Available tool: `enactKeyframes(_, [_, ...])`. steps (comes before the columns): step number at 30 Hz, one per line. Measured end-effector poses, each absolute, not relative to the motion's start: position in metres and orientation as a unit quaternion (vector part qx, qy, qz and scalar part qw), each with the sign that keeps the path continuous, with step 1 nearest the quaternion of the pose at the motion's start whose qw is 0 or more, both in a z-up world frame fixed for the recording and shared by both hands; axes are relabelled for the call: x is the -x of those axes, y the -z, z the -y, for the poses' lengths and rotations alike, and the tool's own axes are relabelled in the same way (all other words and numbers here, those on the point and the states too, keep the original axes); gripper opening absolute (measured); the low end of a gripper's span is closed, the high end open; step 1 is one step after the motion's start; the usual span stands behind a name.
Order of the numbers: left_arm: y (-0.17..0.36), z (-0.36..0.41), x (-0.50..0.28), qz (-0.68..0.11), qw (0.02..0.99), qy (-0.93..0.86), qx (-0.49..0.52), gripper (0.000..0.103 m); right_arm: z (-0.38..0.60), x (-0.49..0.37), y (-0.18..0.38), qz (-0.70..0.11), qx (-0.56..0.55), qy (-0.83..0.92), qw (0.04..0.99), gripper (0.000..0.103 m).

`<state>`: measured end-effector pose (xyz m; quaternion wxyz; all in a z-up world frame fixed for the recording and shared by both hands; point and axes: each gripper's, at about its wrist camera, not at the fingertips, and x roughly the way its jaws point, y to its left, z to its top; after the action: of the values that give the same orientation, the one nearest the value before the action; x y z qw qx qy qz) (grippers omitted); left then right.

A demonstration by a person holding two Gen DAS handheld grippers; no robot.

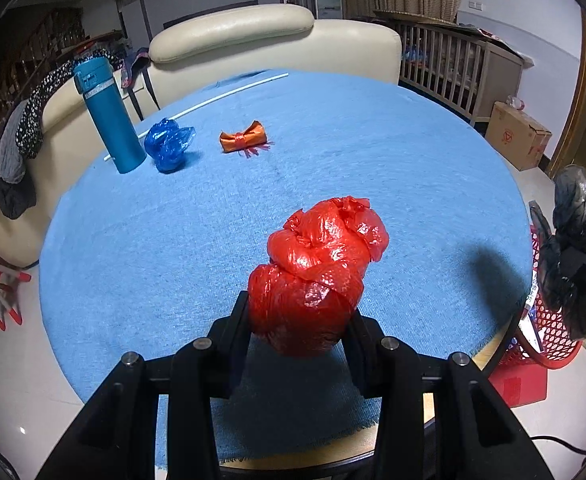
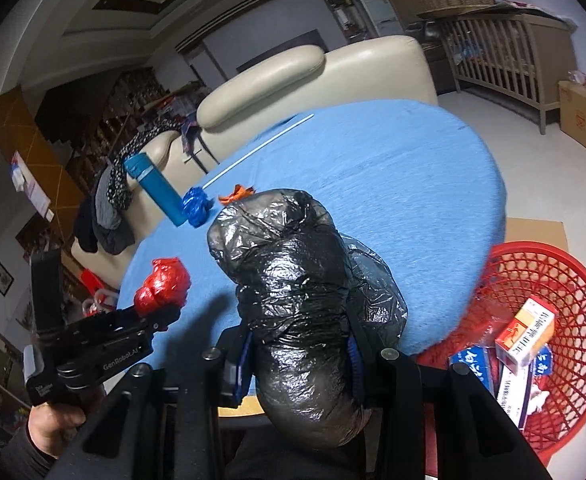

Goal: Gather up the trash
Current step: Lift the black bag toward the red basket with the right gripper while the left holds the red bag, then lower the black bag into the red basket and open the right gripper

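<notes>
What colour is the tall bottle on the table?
The tall bottle is teal blue with a pale band near its lid; the left wrist view shows it best.

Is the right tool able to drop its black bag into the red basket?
Probably yes. The right tool grips the black bag, and the red basket sits open just beside it, with nothing between them.

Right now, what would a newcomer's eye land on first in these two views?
The knotted red plastic bag, clamped in the left gripper over the blue tablecloth. Next, the bulky black trash bag pinched in the right gripper, with the red basket of cartons beside the table.
</notes>
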<state>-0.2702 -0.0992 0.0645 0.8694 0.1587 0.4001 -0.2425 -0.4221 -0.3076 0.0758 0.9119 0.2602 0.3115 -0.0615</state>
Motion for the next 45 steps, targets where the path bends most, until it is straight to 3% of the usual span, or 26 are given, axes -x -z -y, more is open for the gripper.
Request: enactKeyframes(45, [-0.058, 0.152, 0.319, -0.365, 0.847, 0.302, -0.240, 0.044, 0.433, 0.538, -0.044, -0.274, -0.361, 0.258, 0.853, 0.040])
